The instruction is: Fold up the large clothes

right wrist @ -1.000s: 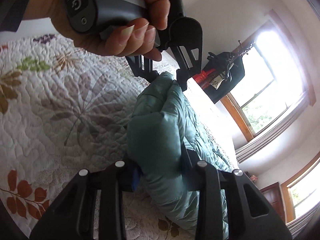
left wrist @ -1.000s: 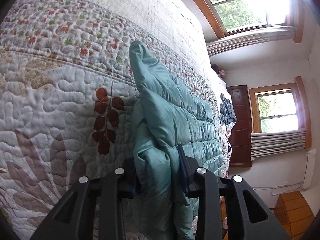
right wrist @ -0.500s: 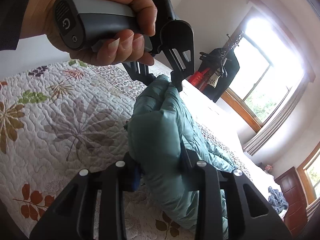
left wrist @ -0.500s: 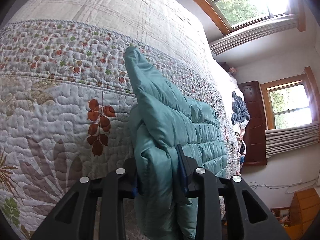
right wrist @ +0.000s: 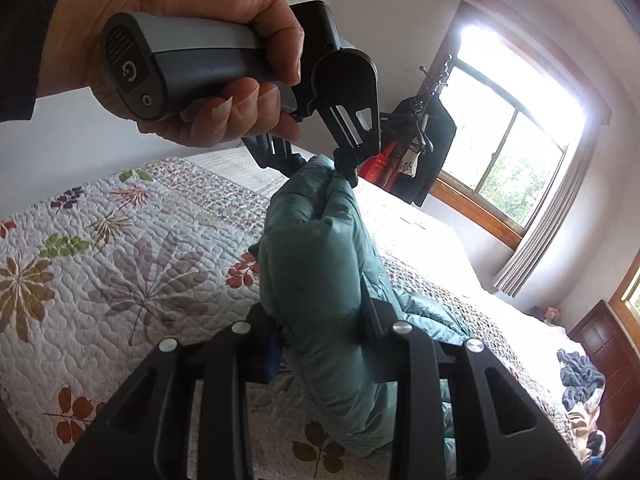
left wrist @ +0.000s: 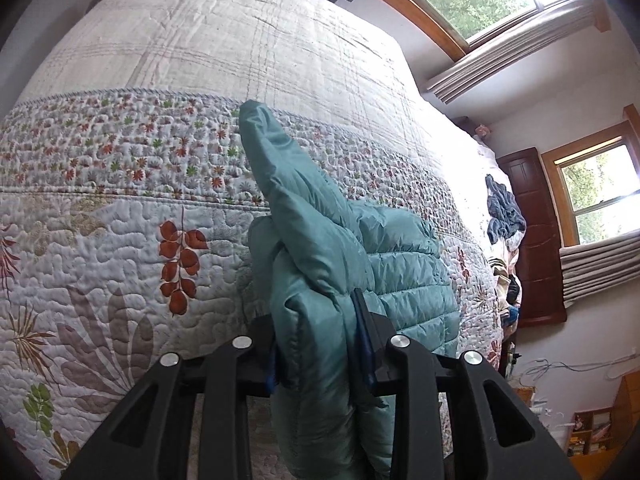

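A teal quilted puffer jacket [left wrist: 340, 264] is held up off a leaf-patterned quilt [left wrist: 120, 240] that covers a bed. My left gripper [left wrist: 320, 344] is shut on a thick bunched edge of the jacket, and a sleeve points away over the bed. My right gripper [right wrist: 324, 332] is shut on another bunched part of the jacket [right wrist: 316, 272]. In the right wrist view a person's hand [right wrist: 192, 40] holds the left gripper [right wrist: 326, 166] just above, pinching the jacket's top edge. The rest of the jacket trails down onto the quilt [right wrist: 120, 280].
A blue-grey garment [left wrist: 504, 212] and other clothes lie at the bed's far end by a dark wooden door [left wrist: 536, 240]. Dark clothes hang on a rack [right wrist: 420, 140] beside a window [right wrist: 508, 160]. Wooden shelves [left wrist: 592, 436] stand at the lower right.
Both grippers have lifted and tilted with the jacket still clamped. More of the quilt and the room shows in each view.
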### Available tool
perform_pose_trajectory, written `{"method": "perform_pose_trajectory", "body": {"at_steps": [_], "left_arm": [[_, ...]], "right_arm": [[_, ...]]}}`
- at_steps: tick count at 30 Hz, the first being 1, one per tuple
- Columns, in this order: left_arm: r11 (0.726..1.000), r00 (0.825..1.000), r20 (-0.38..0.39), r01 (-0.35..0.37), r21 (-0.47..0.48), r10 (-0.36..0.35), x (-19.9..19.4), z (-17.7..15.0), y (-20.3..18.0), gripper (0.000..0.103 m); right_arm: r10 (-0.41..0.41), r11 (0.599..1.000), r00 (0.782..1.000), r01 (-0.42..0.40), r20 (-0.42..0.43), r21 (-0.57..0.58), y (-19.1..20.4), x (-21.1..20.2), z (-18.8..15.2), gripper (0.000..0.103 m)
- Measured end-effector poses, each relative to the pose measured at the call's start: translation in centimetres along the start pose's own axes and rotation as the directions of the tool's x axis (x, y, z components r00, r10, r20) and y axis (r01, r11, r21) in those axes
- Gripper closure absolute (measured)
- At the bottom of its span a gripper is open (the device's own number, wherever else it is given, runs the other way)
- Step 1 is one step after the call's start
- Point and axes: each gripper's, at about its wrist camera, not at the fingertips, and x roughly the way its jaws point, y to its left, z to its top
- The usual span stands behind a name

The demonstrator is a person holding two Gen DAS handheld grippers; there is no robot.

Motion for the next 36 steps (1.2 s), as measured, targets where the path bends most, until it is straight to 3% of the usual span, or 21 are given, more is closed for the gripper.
{"method": "perform_pose_trajectory", "body": {"at_steps": [9, 20, 36], "left_arm": [[0.995, 0.997, 0.010, -0.080, 0.061, 0.079, 0.3, -0.6, -4.9, 0.073], [0.970, 0.982, 0.024, -0.189, 0.154, 0.187, 2.1, -1.4, -12.5, 0.073], [0.934, 0.965, 0.000, -0.255, 0.249, 0.263, 8.0, -2.5, -20.6, 0.073]], "right_arm": [[0.004, 0.993, 1.000, -0.006, 0.017, 0.114, -4.2, -1.4, -0.7, 0.073], [0.031, 0.960, 0.999, -0.037, 0.025, 0.279, -9.6, -2.9, -2.8, 0.073], [0.030, 0.906, 0.999, -0.034, 0.017, 0.422, -15.3, -3.5, -7.1, 0.073]]}}
